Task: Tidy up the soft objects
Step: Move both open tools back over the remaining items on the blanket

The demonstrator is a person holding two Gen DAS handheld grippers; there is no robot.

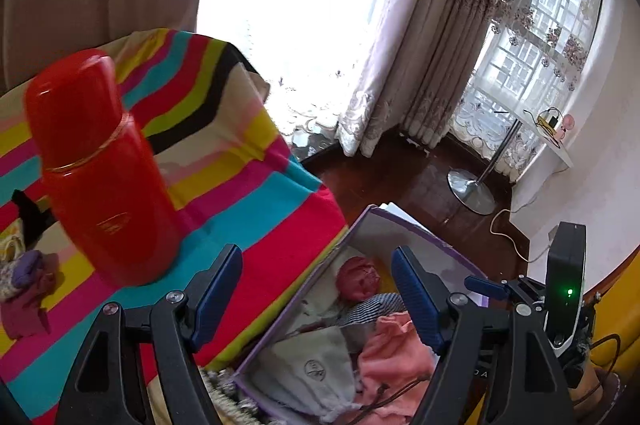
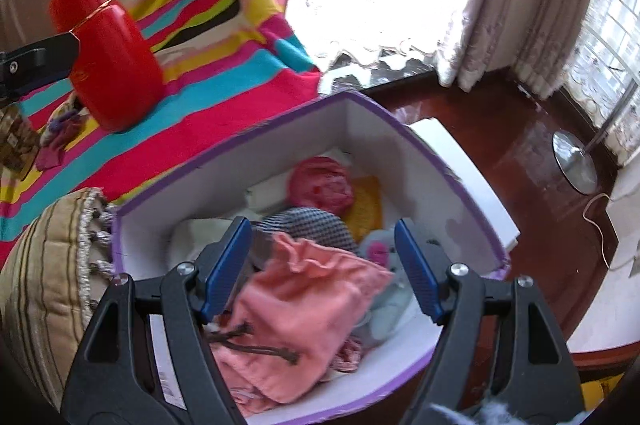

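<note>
A purple-rimmed white box (image 2: 224,161) holds soft things: a pink drawstring pouch (image 2: 304,301), a red knitted ball (image 2: 320,185), a checked cloth (image 2: 312,223), a yellow cloth (image 2: 366,205) and a pale blue plush (image 2: 386,265). My right gripper (image 2: 322,265) is open and empty just above the pink pouch. My left gripper (image 1: 316,289) is open and empty over the box's left edge (image 1: 296,301); a grey pouch (image 1: 312,369) and the pink pouch (image 1: 396,353) lie below it. A purple cloth bundle (image 1: 24,285) lies on the striped blanket (image 1: 248,225).
A red flask (image 1: 100,165) stands on the striped blanket left of the box. A tasselled beige cushion (image 2: 52,281) sits by the box's near left corner. Dark wooden floor (image 2: 500,161), curtains and a chrome lamp base (image 2: 574,161) lie beyond.
</note>
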